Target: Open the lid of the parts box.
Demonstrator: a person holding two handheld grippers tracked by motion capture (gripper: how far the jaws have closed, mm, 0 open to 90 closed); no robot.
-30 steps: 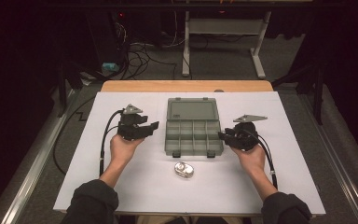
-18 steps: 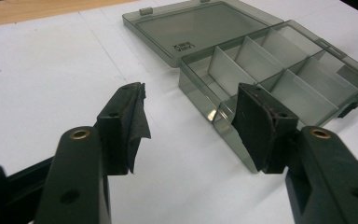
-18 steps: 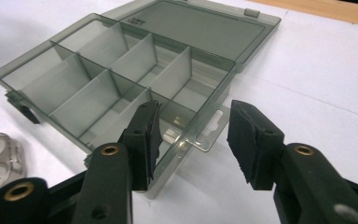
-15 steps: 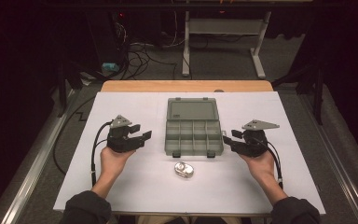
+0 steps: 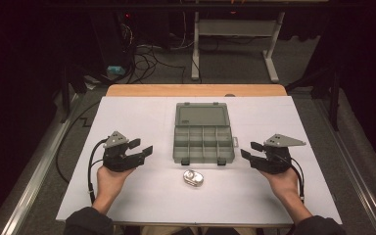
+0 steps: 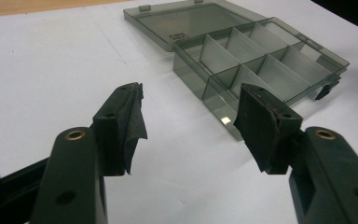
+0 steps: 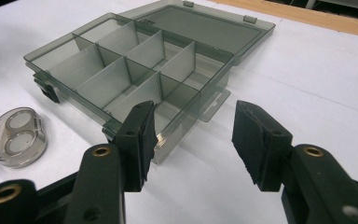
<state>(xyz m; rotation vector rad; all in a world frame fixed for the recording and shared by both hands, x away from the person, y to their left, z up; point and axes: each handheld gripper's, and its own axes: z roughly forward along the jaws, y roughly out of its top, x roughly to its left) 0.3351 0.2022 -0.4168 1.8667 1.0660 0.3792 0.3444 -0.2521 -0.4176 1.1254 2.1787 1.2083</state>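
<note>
High view: compartment box [image 5: 204, 140] lies open mid-surface, lid folded flat away from the person, tray part nearer. Small clear case [image 5: 193, 178] sits just in front of the tray, apart from it. Left claw [image 5: 140, 149] rests off to the box's left, right claw [image 5: 247, 151] off to its right, each well apart from the box and pointing inward at it. White surface [image 5: 127, 205] otherwise bare around them. Both claws' jaws have just been opening; nothing sits between them.

Left gripper view: left claw [image 6: 189, 123] stands apart, pads clear of everything, only white surface between them. The box [image 6: 261, 63] lies ahead and to the right, dividers visible, compartments look empty; lid flat beyond.

Right gripper view: right claw [image 7: 193, 140] also apart, nothing gripped. The tray's near corner and its side tab lie just beyond the jaws, not touched. The clear case [image 7: 17, 136] lies at the left, beside the tray's latch side; two round pale pieces show through it.

Judgement: this reads as a pause between steps, with the box open and the hands standing off on both sides. The clear case looks the likely next object, either to be put into a compartment or opened. That calls for one claw to swing in front of the tray, come down over the case's narrow width and close gently; the smooth, rounded shell may skid on the surface.
</note>
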